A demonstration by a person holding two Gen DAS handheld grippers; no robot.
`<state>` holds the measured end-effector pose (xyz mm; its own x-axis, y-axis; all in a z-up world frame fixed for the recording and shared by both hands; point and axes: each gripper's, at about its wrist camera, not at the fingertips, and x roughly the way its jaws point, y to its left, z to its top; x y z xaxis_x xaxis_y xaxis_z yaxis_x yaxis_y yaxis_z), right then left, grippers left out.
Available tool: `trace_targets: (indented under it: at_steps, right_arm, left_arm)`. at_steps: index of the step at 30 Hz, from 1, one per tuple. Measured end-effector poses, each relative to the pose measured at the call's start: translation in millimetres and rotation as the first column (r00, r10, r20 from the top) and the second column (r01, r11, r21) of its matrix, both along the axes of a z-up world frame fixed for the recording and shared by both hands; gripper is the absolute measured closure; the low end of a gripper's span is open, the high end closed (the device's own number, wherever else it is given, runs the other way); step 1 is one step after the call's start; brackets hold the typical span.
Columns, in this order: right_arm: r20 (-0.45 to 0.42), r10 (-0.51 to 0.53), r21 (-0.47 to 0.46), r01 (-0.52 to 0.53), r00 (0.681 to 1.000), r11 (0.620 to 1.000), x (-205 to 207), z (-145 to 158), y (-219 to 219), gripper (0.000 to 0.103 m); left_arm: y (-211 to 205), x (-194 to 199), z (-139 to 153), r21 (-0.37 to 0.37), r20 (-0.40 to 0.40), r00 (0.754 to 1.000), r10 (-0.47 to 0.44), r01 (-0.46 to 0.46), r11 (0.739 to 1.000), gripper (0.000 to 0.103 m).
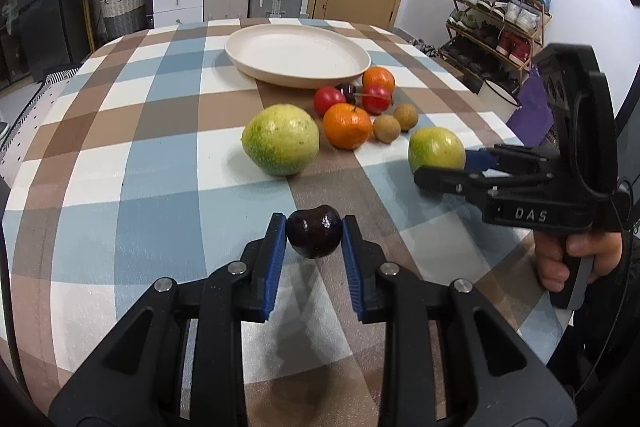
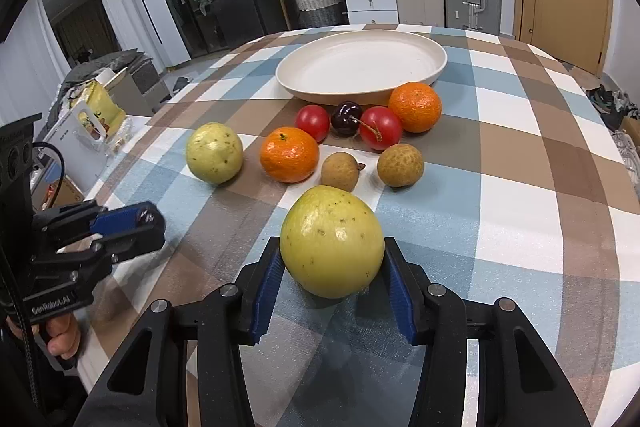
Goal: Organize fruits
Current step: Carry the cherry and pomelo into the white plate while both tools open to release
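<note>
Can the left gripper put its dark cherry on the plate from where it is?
Probably yes. The left gripper holds the cherry, and bare tablecloth leads toward the plate. The big green fruit and the orange sit in between, so it likely needs to lift over them.

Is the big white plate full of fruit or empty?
Empty. The plate shows only its bare cream inside in both views. All the fruit lies on the tablecloth in front of it.

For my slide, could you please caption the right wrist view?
Right gripper closed on a yellow-green guava, other fruit and an empty cream plate beyond on the checked tablecloth.
</note>
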<state>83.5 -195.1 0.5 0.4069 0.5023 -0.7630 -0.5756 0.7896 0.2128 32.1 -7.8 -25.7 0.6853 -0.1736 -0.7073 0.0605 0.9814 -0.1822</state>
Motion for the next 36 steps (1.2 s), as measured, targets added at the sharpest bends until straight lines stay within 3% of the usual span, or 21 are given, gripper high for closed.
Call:
trace_targets:
  at_steps: [24,36]
  right_arm:
    - [0.123,0.018,0.092,-0.03,0.992,0.995,5,53,-9,0.054]
    - [0.177,-0.007,0.127,-0.016,0.984,0.992,27,79,-4,0.054]
  left_arm:
    - [5,45,51,0.046,0.168,0.984,0.064,-0.072,0.996,0.078]
    - [9,86,63,0.058,0.196,0.977,0.083,-0.096,0.994,0.078]
